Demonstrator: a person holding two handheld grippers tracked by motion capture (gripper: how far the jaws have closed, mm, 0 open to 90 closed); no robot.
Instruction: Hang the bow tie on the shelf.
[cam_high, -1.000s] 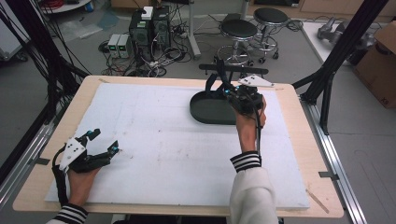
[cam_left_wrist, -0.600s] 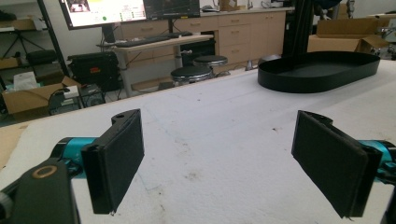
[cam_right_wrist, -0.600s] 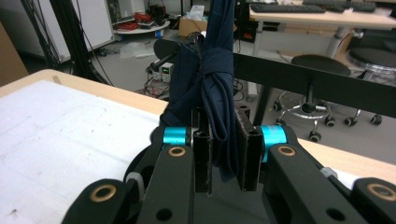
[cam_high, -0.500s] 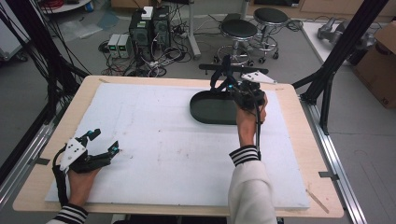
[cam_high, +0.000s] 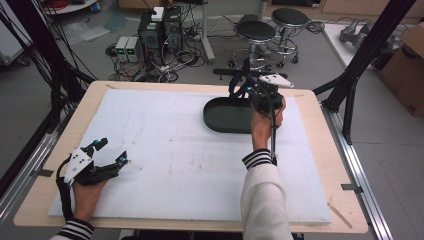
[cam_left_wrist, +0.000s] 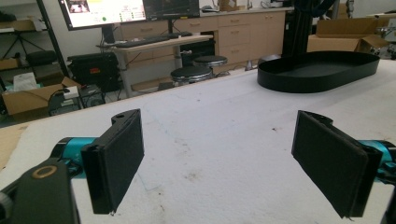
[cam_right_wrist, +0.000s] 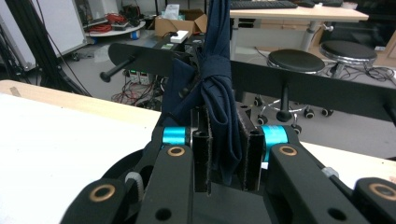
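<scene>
A dark navy cloth (cam_right_wrist: 219, 93) hangs bunched and knotted between the pads of my right gripper (cam_right_wrist: 225, 158), which is shut on it. In the high view the right gripper (cam_high: 246, 93) is raised over the far rim of a black oval tray (cam_high: 220, 120), and the cloth (cam_high: 240, 82) rises from its jaws toward a black bar with pegs (cam_high: 222, 72) just past the table's back edge. That bar (cam_right_wrist: 327, 88) runs across the right gripper view right behind the cloth. My left gripper (cam_high: 110, 152) rests at the near left of the white mat, open, with nothing between its jaws (cam_left_wrist: 219, 163).
A white mat (cam_high: 165, 150) covers the wooden table. The tray (cam_left_wrist: 317, 72) lies far ahead of the left gripper. Stools (cam_high: 255, 32), computers and cables (cam_high: 160, 35) stand on the floor behind. Black frame posts (cam_high: 350, 80) flank the table.
My right gripper has moved a little toward the table's far edge and the pegged bar, carrying the cloth with it. The left gripper has stayed in place.
</scene>
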